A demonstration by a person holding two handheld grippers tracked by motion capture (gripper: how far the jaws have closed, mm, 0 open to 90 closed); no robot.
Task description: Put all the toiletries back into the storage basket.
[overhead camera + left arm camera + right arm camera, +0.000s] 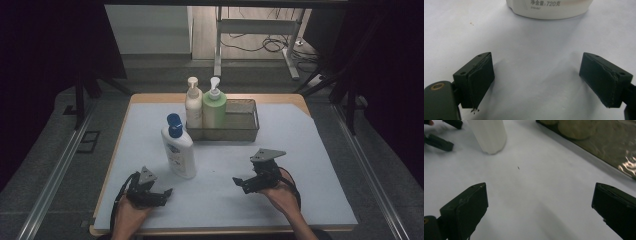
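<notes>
At the near edge of the high view, the left gripper [159, 194] and the right gripper [241, 183] rest low over the white-covered counter [300, 165], each held in a hand. Both sets of fingers are released, spread wide with nothing between them; the left gripper view shows bare sheet between its black pads [480, 80].

The white plastic bottle with a blue cap [178, 147] stands upright on the counter, left of centre, just beyond the left gripper and apart from it. In the left gripper view its base [549, 8] sits straight ahead of the open fingers, not touching them. The right gripper is well apart from it, to the right.

Farther off, a dark mesh basket [245, 120] holds a cream pump bottle [193, 107] and a green pump bottle [214, 107], both upright at its left end.

Judgement: the approach step is in hand; no grasp is made. The next move calls for advancing the left gripper until the fingers flank the bottle's lower body, then closing squarely to avoid tipping it.
</notes>
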